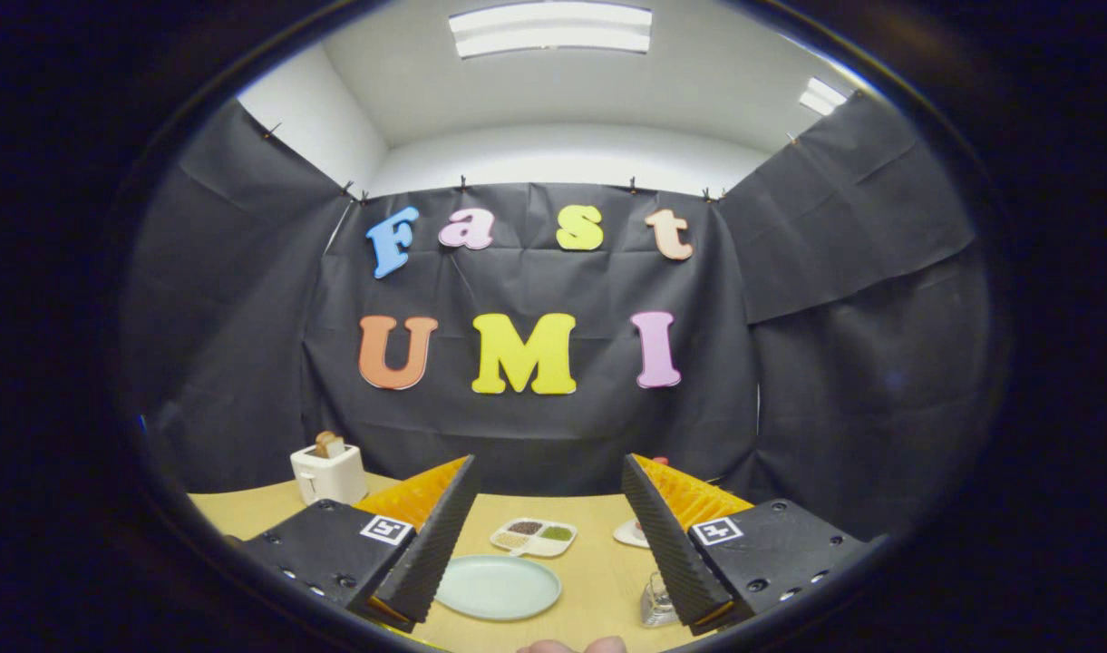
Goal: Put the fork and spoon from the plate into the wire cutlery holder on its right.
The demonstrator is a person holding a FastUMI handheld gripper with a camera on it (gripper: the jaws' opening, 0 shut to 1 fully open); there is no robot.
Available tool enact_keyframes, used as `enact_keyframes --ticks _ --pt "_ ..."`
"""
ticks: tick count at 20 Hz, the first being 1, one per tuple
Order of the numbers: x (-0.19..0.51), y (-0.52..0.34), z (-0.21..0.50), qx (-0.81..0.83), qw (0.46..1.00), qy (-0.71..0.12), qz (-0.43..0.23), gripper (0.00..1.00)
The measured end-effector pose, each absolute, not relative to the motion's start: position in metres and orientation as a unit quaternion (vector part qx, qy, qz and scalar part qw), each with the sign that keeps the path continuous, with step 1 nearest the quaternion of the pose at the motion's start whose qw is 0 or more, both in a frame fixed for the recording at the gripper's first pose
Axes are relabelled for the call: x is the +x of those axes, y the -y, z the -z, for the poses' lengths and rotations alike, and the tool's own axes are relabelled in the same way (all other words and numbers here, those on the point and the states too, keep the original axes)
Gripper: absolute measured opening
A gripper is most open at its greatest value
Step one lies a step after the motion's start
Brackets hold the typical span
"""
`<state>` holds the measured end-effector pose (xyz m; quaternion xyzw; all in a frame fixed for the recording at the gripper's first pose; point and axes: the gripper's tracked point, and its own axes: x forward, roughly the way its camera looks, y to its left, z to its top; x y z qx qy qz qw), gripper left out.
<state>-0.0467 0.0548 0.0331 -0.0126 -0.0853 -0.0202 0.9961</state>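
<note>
My gripper (548,461) is open, held above the wooden table (598,571), with nothing between its fingers. A pale green round plate (499,587) lies on the table below the gap, close to the left finger (426,553); its visible surface is plain. To the plate's right, the wire cutlery holder (657,605) pokes out from behind the right finger (671,553), which covers most of it. I cannot tell what it holds.
A white divided dish (533,536) with seeds or spices sits beyond the plate. A small white dish (630,532) lies to its right. A white toaster (328,473) with toast stands at the back left. A person's fingertips (571,646) show at the near edge.
</note>
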Motion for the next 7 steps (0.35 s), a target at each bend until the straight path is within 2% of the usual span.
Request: enact_keyframes --ticks 7 --pt "-0.0524 -0.0517 -0.0413 -0.006 0.996 0.091 0.021 0.95"
